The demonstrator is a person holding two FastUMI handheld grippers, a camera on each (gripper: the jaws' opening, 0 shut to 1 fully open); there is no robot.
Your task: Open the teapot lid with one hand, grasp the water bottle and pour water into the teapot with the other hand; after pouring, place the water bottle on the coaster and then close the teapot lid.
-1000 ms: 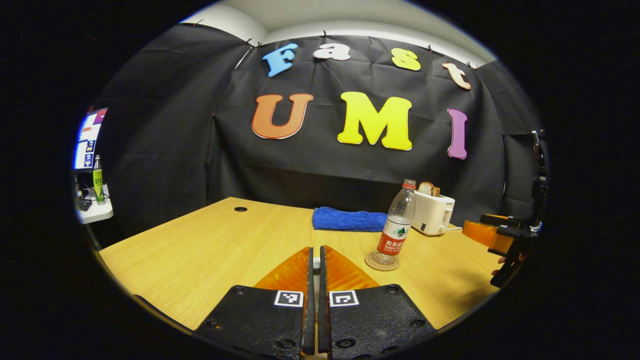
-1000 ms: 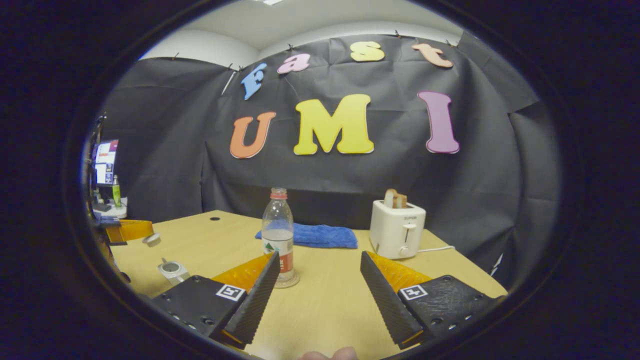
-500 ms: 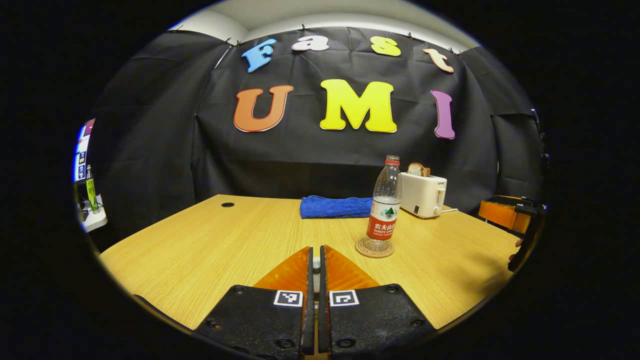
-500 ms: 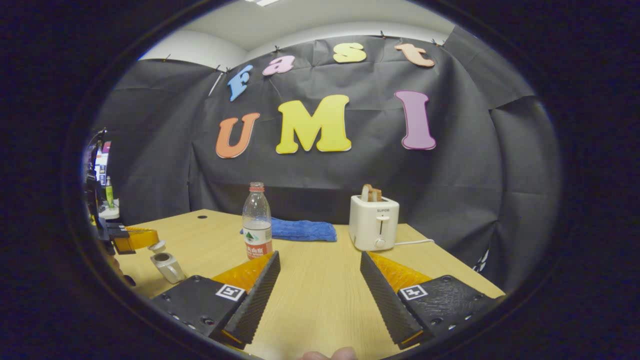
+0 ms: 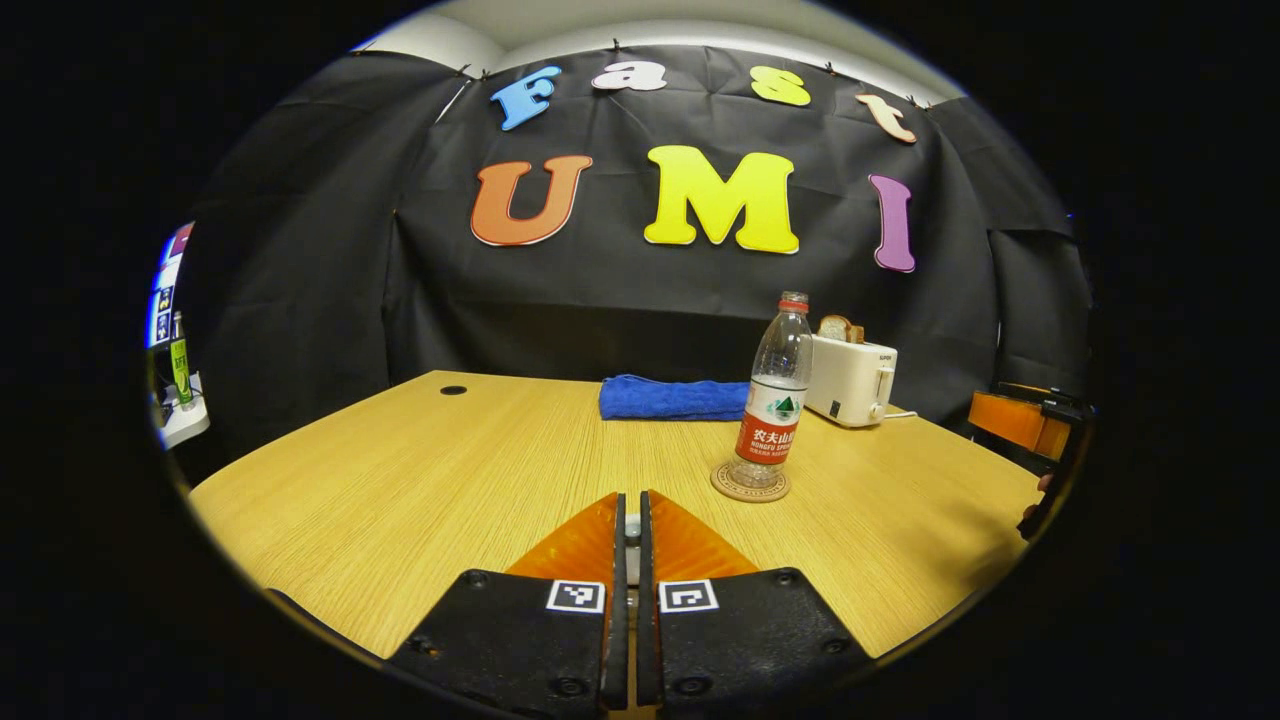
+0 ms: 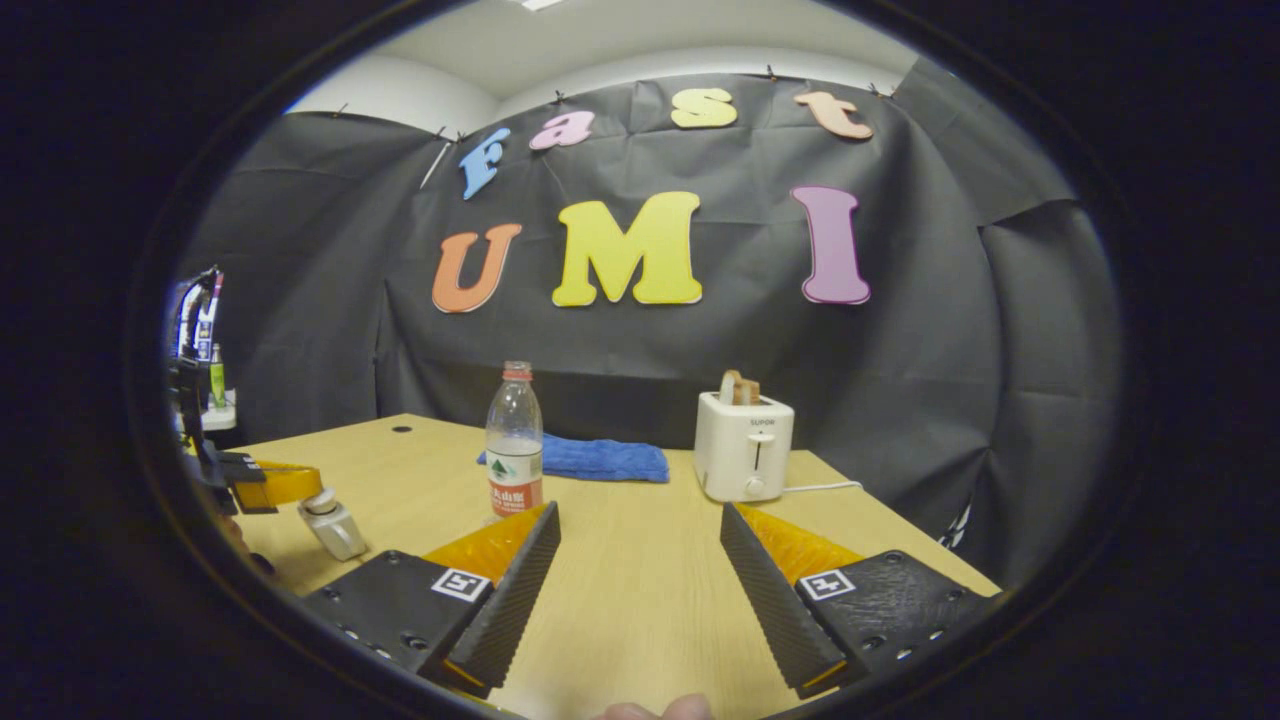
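Lid closing; water bottle [image 5: 772, 400] parked on coaster [image 5: 750, 484].
Left hand-held gripper [image 5: 627, 520] fingers together at the teapot [image 6: 330, 520]; whether they pinch the lid is unclear. Right hand-held gripper [image 6: 640, 560] fingers apart, empty. Risk: a misaligned lid tipping the teapot on the worktop [image 5: 450, 470].

A pale wood-grain surface [image 5: 420, 480] carries everything. The landmark is the white toaster [image 5: 850, 380] near the far edge, bread showing in its slot. Just beside it, toward the middle, lies a folded blue towel [image 5: 672, 398]. In front of the towel, nearer than the toaster, a round coaster [image 5: 750, 484] lies flat, with the water bottle [image 5: 775, 400] upright on it. Well apart from the toaster, at the opposite side, stands a small metal teapot [image 6: 333, 524]. A dark round hole [image 5: 453, 390] marks the far corner beyond the towel.
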